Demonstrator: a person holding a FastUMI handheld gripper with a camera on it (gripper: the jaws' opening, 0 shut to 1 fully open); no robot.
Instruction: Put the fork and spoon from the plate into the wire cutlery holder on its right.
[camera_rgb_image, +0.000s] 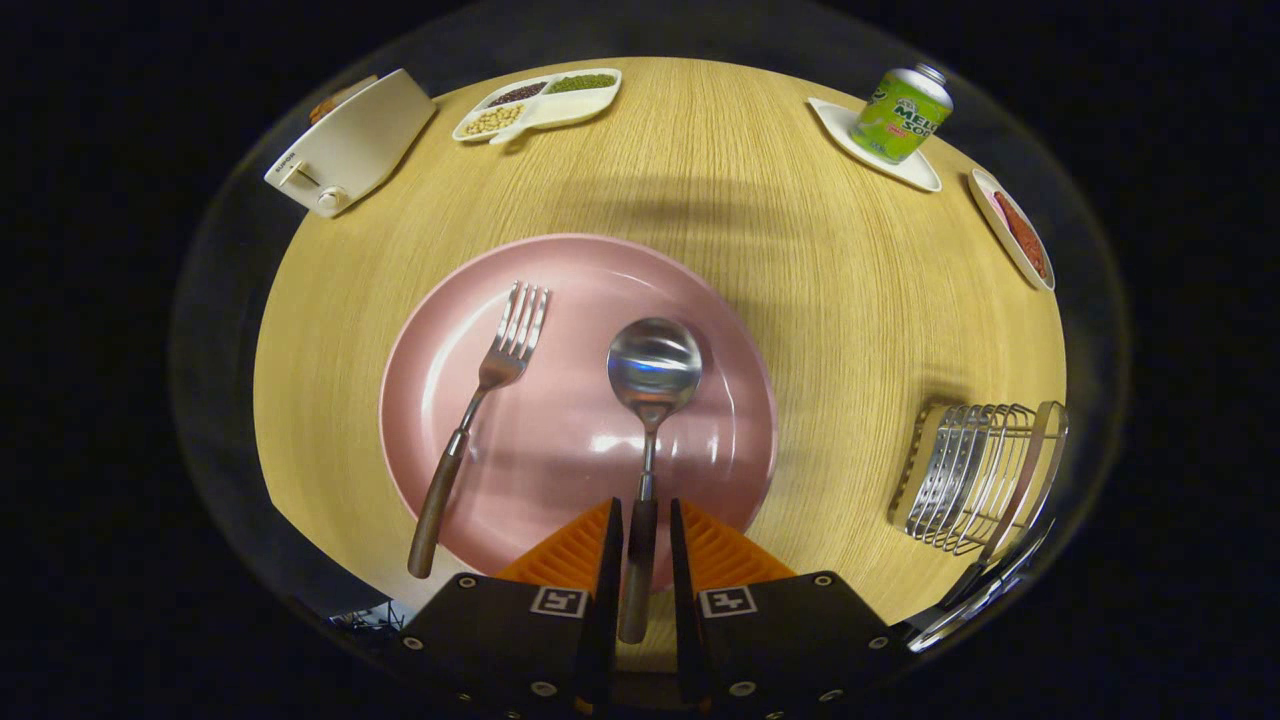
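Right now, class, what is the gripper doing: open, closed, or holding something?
Gripper: fingers sit either side of the spoon handle, with narrow gaps showing; whether they grip it yet cannot be told.

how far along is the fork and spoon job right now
Nothing is done yet: the wire cutlery holder holds no cutlery. In hand: the gripper has its fingers on either side of the spoon handle, with small gaps, so not clamped. The spoon's bowl rests on the pink plate. Left: carry the spoon across, then the fork.
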